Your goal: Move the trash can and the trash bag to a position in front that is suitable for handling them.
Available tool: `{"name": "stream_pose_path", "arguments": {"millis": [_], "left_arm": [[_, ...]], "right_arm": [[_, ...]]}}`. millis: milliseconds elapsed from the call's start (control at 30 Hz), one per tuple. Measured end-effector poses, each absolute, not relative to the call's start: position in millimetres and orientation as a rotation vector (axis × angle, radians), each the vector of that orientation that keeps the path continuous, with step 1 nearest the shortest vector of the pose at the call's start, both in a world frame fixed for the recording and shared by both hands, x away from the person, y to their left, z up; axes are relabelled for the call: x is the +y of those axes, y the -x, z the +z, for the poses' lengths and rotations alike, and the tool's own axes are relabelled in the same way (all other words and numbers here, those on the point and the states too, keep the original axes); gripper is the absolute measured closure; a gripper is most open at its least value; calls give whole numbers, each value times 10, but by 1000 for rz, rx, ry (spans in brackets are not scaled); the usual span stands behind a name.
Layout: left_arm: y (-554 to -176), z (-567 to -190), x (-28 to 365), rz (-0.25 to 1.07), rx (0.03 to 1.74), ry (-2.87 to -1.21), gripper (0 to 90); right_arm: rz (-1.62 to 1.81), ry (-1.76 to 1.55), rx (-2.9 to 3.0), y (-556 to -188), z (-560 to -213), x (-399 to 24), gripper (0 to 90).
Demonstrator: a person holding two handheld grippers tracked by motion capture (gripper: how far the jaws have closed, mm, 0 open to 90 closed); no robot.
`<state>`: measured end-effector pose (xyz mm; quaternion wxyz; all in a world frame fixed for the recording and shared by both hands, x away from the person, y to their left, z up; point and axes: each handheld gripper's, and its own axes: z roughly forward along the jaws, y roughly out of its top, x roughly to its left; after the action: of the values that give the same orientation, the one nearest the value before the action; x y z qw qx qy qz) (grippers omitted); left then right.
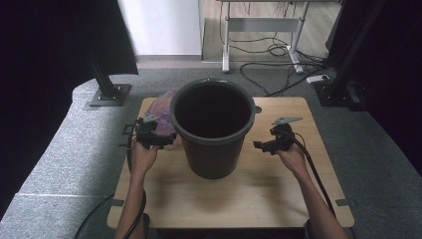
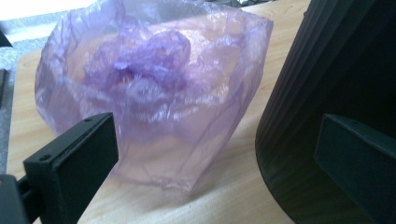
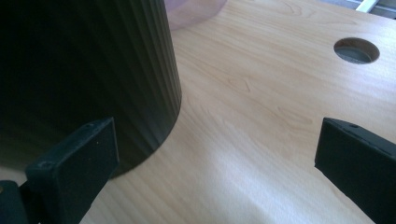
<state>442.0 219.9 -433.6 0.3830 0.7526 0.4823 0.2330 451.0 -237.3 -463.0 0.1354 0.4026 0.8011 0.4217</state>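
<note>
Beside the dark ribbed bin (image 1: 213, 130) — a crumpled, translucent purple bag (image 2: 154, 88), both hand-held grippers gaping, nothing grasped.

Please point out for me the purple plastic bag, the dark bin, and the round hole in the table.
purple plastic bag (image 2: 154, 93), left gripper view, on its crumpled front wall.
dark bin (image 1: 213, 149), high view, on its outer side wall.
round hole (image 3: 356, 50), right gripper view, at the middle of the opening.

High view overhead; gripper views close, sharing bin (image 1: 213, 130).
</note>
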Motion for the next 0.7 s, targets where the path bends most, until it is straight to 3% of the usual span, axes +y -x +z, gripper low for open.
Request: {"name": "stream_pose_path", "arguments": {"millis": [300,700], "left_arm": [[-4524,-4307,2071,598,1222,-1908,0],[-4493,-4290,1843,608,1183,-1927,35]], "right_arm": [[1274,-1194,2302,-4696,-4542,-2220,0],[1227,-1137,2304,-4626,-4486,-2287,7]]}}
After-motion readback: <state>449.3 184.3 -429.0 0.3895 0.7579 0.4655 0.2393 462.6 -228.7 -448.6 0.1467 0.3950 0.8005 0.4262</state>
